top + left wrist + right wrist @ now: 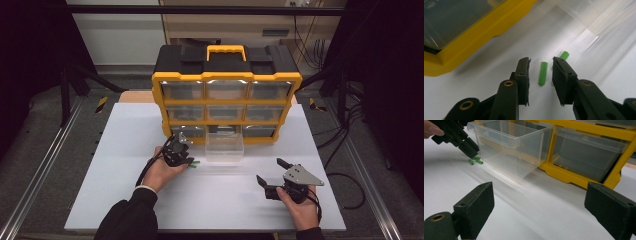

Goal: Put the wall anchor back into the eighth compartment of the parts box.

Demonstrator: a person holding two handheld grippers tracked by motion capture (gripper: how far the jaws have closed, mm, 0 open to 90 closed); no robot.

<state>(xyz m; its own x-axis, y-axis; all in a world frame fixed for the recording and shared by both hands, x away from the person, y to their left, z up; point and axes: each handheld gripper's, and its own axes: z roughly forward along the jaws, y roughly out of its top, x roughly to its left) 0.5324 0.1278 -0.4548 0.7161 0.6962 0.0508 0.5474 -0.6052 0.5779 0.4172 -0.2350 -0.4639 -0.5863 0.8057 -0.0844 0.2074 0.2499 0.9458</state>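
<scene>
White worktop (210,200) carries everything: nearest, the right claw (274,176) rests on it, jaws spread wide and empty. Farther on, the left claw (541,68) points down with its jaws straddling a small ribbed green plastic peg (543,73), not touching it. Beyond stand a pulled-out clear plastic drawer (224,147) and the yellow-framed drawer cabinet (227,95).
</scene>
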